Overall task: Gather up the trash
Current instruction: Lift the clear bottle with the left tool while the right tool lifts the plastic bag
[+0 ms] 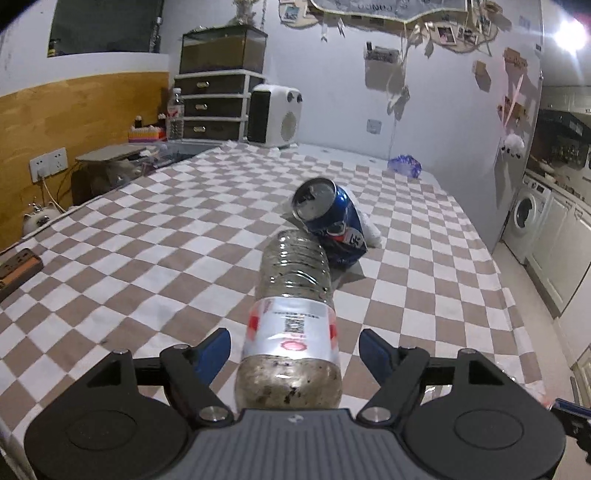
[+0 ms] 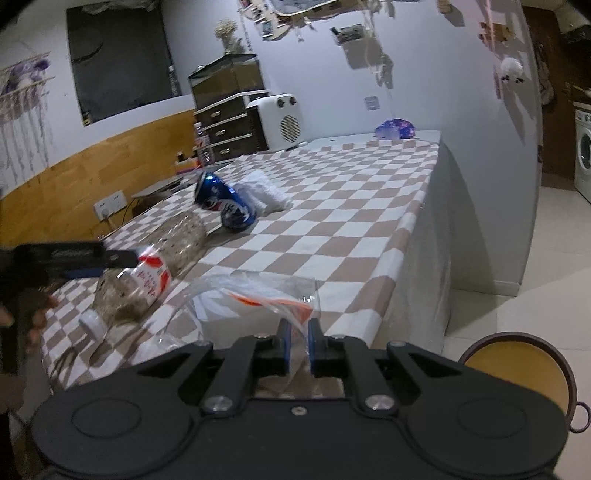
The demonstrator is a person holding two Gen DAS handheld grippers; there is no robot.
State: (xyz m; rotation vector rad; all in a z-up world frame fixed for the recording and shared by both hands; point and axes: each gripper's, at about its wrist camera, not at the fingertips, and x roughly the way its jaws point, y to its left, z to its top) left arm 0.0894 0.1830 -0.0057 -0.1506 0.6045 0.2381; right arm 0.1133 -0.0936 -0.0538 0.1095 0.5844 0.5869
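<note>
We are in a lived-in home: a checkered cloth covers the table, a washing machine stands by kitchen cabinets, and photos hang above plastic drawers.

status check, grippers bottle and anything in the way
Left gripper open around plastic bottle. Right gripper shut on clear bag. Crushed blue can just beyond bottle.

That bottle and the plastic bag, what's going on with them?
Someone is tidying up trash with two hand-held grippers. The left gripper is open around a plastic bottle lying on the checkered table, not squeezing it. The right gripper is pinching a clear plastic bag. A crushed blue can and white tissue wait behind.
</note>
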